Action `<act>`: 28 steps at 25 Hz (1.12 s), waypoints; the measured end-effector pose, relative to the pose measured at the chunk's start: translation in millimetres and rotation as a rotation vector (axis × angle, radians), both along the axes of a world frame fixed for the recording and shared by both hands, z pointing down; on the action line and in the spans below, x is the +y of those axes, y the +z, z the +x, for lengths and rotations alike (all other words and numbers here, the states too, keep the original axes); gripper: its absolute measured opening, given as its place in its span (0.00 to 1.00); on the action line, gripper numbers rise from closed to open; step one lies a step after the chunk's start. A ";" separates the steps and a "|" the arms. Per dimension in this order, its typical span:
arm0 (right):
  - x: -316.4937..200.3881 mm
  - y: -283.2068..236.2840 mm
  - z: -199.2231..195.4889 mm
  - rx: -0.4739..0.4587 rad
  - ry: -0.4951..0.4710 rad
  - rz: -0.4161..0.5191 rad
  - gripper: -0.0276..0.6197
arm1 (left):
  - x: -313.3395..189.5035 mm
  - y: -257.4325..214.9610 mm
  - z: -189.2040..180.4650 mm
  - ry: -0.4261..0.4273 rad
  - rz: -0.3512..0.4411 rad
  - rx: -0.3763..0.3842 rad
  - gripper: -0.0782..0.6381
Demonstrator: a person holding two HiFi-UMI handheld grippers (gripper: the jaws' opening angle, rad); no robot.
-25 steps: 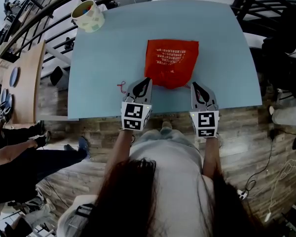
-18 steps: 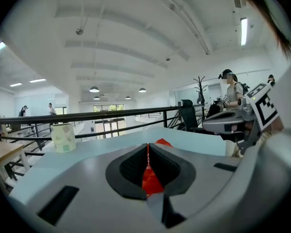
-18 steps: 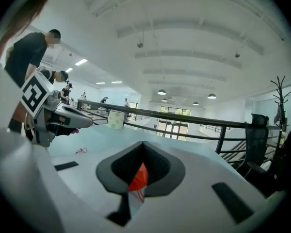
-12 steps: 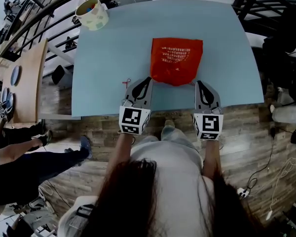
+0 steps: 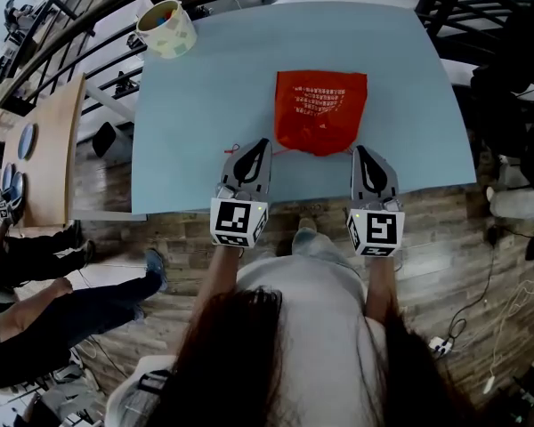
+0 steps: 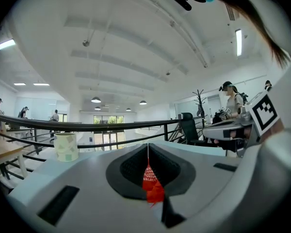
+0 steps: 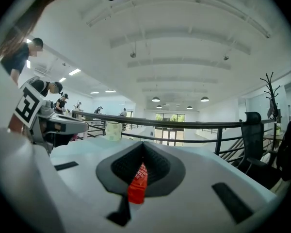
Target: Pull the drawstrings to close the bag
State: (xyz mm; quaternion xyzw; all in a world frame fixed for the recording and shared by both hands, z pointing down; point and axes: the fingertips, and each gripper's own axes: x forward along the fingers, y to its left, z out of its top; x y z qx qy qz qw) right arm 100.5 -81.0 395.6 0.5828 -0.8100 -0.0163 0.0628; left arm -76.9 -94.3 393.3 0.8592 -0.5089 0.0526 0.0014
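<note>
- Left gripper (image 6: 148, 152): the jaws are pretty much closed all the way, with red printed plastic from the red bag (image 5: 320, 109) pinched low down between them. Can't say if the string is in there too.
- Right gripper (image 7: 142, 155): same deal. The jaws are squeezed together with a strip of that red bag clamped between the pads.
- In the head view both grippers sit low-centre in the frame. The left one's tip is at the bag's lower-left corner and the right one's is at the lower-right corner, with the marker cubes hanging past the table's near edge.
- A thin bit of red drawstring (image 5: 236, 149) pokes out just left of the left gripper's tip and lies on the table.
- The bag lies flat in the middle of the light blue table (image 5: 196, 123), with its white print facing up.
- A pale patterned cup (image 5: 166, 29) stands at the table's far-left corner, upper left of the frame, well away from the bag.
- Black railing curves behind the table along the top of the frame.
</note>
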 end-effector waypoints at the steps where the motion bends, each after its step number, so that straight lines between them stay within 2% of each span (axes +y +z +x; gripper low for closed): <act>1: -0.4 -3.3 -1.2 0.000 0.001 0.006 0.08 | -0.4 -2.8 -1.1 0.000 0.005 0.001 0.14; 28: 37.0 -27.3 -23.1 0.031 0.012 0.043 0.08 | 31.1 -6.2 -24.1 0.014 -0.013 0.037 0.13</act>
